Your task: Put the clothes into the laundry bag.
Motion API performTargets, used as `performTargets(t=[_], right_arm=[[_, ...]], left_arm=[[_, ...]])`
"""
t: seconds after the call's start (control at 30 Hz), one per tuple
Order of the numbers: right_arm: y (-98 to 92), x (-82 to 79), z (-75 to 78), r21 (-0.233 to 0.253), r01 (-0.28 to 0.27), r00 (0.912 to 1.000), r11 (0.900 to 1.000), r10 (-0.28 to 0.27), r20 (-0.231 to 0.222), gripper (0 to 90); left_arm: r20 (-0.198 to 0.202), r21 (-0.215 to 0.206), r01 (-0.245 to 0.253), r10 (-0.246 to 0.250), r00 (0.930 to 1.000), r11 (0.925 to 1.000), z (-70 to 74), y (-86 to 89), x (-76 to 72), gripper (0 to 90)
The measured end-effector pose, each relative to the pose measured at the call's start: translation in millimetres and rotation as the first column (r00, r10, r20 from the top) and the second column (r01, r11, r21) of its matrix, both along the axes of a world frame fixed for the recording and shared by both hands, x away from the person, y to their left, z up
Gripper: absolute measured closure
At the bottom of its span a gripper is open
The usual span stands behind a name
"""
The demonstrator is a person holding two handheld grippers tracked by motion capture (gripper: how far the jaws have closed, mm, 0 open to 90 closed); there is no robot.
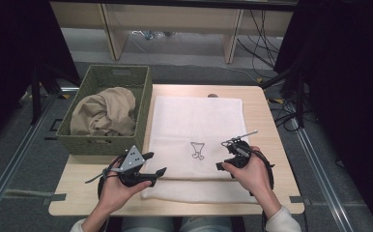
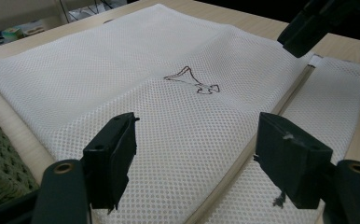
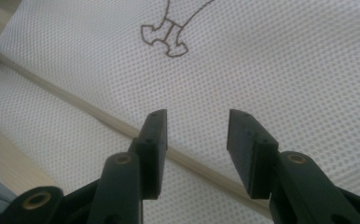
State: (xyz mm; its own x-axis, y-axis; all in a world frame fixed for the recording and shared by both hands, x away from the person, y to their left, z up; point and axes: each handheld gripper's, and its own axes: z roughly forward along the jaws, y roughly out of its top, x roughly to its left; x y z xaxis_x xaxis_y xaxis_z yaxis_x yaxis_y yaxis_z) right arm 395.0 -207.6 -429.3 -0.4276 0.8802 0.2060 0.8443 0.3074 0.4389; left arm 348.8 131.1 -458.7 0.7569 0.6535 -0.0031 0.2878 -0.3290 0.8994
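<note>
One white mesh laundry bag (image 1: 194,140) lies flat on the bench (image 1: 266,121), with a small dark drawing (image 1: 197,150) near its middle and a zipper line (image 3: 89,109) along its near part. Left hand-held gripper (image 1: 156,163) and right hand-held gripper (image 1: 225,154) hover just over its near part, both released, jaws apart, grasping nothing. Beside the bag at the left, a green woven basket (image 1: 143,104) contains crumpled beige cloth (image 1: 105,111).

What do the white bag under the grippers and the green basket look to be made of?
The white bag looks like fine synthetic mesh, matt: the left gripper view shows a regular grid of tiny holes, with a zip-like strip along one side. The green basket looks woven, perhaps paper cord or fibre, matt; its walls show a tight plaited texture. The beige cloth inside looks soft and crumpled.
</note>
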Motion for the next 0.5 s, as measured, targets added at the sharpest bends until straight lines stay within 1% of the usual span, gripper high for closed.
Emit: performTargets(t=[0.03,0.1,0.13,0.17,0.2,0.23,0.27,0.3,0.37,0.4,0.43,0.5], right_arm=[[1.7,0.9,-1.1,-0.006,-0.027,0.9996,1.0,0.028,0.006,58.4],[5.9,0.7,-1.9,-0.012,-0.046,0.9989,0.999,0.046,0.003,57.9],[8.1,0.2,-3.0,-0.011,-0.046,0.9989,0.999,0.046,0.01,57.5],[9.7,0.9,-4.1,-0.018,-0.068,0.9975,0.998,0.069,0.016,56.9],[12.2,1.0,-5.1,-0.026,-0.079,0.9966,0.997,0.08,0.018,56.1],[15.3,1.2,-6.0,-0.031,-0.092,0.9956,0.995,0.092,0.015,55.8],[19.1,1.8,-7.5,-0.029,-0.106,0.9942,0.994,0.106,0.015,55.1],[22.5,3.1,-9.0,-0.032,-0.128,0.9915,0.991,0.129,0.017,55.1],[32.4,4.6,-11.0,-0.035,-0.143,0.9897,0.989,0.143,0.003,55.1],[36.4,6.3,-12.0,-0.037,-0.171,0.9852,0.985,0.171,-0.002,55.1],[41.9,7.0,-12.8,-0.041,-0.176,0.9844,0.984,0.176,-0.009,55.1],[50.6,9.9,-15.2,-0.051,-0.216,0.9764,0.975,0.216,-0.008,54.7]], left_arm=[[-0.019,-0.019,-0.016,0.016,0.9997,0.9997,-0.1,-1.4,-1.2,29.5],[0.0,-0.008,-0.007,0.007,1.0,0.9999,2.3,-0.3,-0.3,29.9],[0.0,-0.007,-0.011,0.011,0.9999,0.9999,3.0,-0.1,-0.8,30.2],[-0.001,-0.007,-0.014,0.014,0.9999,0.9999,3.7,0.2,-0.9,30.3],[-0.004,-0.008,-0.009,0.009,1.0,0.9999,4.3,0.7,-0.3,30.3],[0.002,0.001,-0.016,0.016,0.9999,0.9999,5.0,0.8,-0.5,30.3],[0.004,0.005,-0.009,0.009,1.0,0.9999,4.9,1.1,0.1,30.3],[-0.008,-0.002,-0.022,0.022,0.9997,0.9997,4.4,1.0,-0.6,30.2],[-0.019,0.0,-0.033,0.033,0.9993,0.9995,3.0,2.1,-0.5,30.1],[-0.019,0.003,-0.032,0.032,0.9993,0.9995,2.5,2.8,-0.1,30.0],[-0.019,0.005,-0.031,0.031,0.9993,0.9995,2.4,3.4,0.2,30.0],[-0.022,0.002,-0.032,0.032,0.9992,0.9995,2.8,4.2,0.4,29.9]])
